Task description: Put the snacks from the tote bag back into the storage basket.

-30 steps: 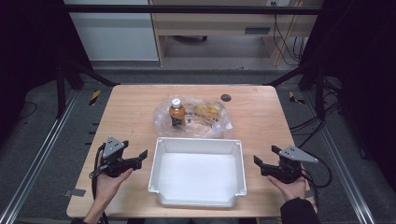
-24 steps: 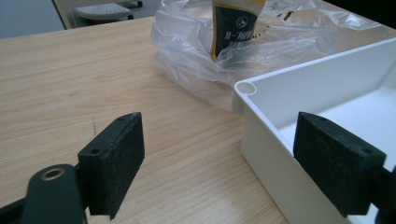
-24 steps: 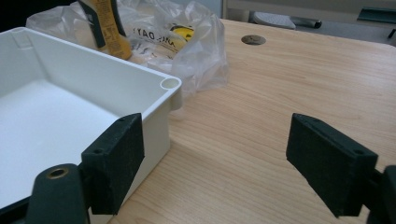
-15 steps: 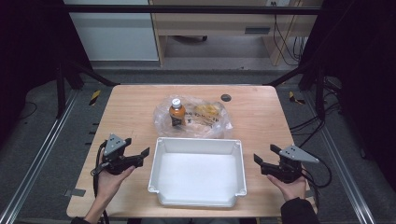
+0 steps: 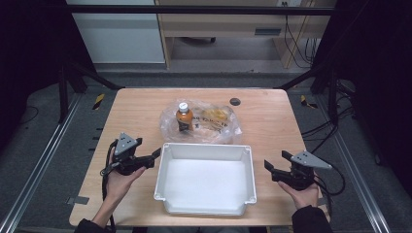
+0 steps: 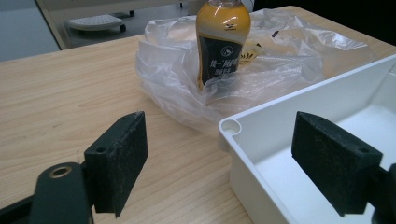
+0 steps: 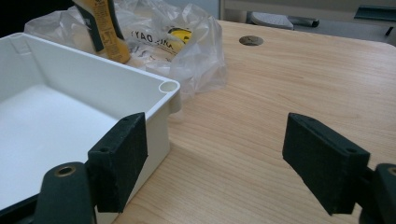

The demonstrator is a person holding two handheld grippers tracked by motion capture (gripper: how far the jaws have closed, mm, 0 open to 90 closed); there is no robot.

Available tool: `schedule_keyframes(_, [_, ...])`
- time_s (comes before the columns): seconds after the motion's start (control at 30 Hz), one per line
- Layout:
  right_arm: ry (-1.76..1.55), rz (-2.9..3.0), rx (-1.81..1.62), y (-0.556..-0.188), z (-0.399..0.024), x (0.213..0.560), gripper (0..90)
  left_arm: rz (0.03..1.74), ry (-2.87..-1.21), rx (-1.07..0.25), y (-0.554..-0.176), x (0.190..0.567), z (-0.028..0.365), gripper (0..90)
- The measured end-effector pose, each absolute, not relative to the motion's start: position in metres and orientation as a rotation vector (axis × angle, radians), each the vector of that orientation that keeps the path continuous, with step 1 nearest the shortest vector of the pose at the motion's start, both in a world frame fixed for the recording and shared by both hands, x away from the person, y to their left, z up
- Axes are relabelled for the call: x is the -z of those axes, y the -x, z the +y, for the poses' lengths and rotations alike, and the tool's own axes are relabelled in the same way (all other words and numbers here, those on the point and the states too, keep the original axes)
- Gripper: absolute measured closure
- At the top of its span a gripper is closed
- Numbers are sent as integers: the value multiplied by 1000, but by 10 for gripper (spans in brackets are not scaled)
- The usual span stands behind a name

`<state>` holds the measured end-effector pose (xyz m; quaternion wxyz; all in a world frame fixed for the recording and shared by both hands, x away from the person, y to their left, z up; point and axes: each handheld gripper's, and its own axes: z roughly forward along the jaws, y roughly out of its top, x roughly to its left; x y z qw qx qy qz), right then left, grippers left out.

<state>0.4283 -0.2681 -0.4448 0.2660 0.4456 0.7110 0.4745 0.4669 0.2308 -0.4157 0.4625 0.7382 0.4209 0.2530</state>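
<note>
Both tools sit low on the counter (image 5: 136,104), one each side of the white bin (image 5: 204,208), and nothing is in play yet. The left tool (image 5: 154,154) is spread wide and empty, its jaws straddling the bin's near corner; the right tool (image 5: 268,168) is just as wide and empty, pointing at the bin's opposite wall. Beyond the bin, touching its far rim, lies the crumpled clear plastic bag (image 5: 221,127), with the orange bottle (image 5: 183,117) standing upright in it beside a yellow packet (image 5: 214,115). The danger is likely that film: a pad could catch plastic instead of bottle, drag the whole bag, and tip the bottle. A reach across could also knock the bin's rim.
</note>
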Motion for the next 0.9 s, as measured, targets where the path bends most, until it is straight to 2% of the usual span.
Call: schedule_keyframes(0.9, [-1157,1944,-1279,-429,-264,445,260,988,-1809,-647,-490,395,208,221])
